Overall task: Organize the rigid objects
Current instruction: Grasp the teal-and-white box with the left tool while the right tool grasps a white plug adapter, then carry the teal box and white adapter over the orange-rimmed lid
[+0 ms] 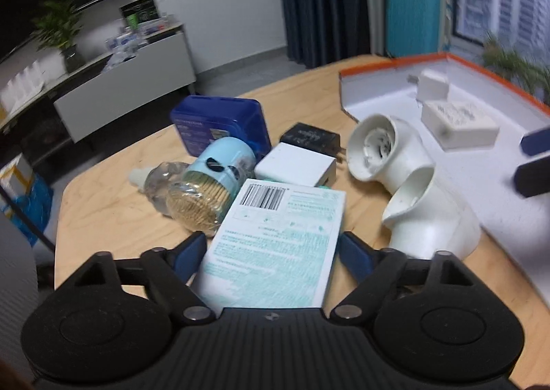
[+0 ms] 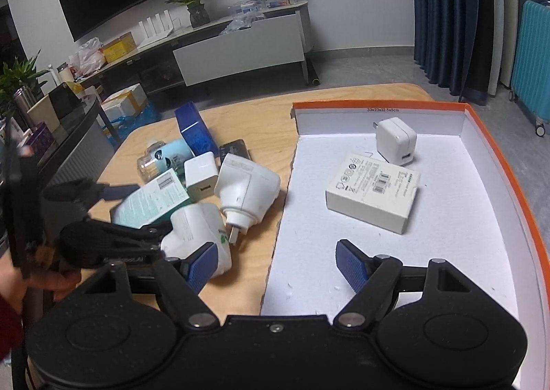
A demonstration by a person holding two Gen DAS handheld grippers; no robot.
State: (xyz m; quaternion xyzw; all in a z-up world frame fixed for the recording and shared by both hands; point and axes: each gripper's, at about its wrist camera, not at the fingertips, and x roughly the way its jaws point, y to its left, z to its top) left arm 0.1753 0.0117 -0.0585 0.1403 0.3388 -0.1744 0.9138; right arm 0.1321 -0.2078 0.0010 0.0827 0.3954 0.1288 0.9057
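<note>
Closing the left gripper (image 1: pixel 271 249) around the flat teal-printed white carton (image 1: pixel 275 245); long axis running forward between pads, contact unclear. Hovering the right gripper (image 2: pixel 278 266) agape, empty.

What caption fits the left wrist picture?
Left hand-held gripper straddles a green-printed box beside white plugs on the wooden table.

The left wrist view looks forward and downward along the left gripper (image 1: pixel 271 249), set close above the desk (image 1: pixel 113 204). It faces the item pile, with the tray (image 1: pixel 481 190) at its right edge.

The right wrist view looks forward and downward along the right gripper (image 2: pixel 278 268), set close above the tray's near corner. It faces the tray interior, with the pile to its left.

Both views share the pile, the teal-printed box (image 1: pixel 275 245), the tray and the far TV cabinet (image 2: pixel 237 49). Each view includes the other gripper.
</note>
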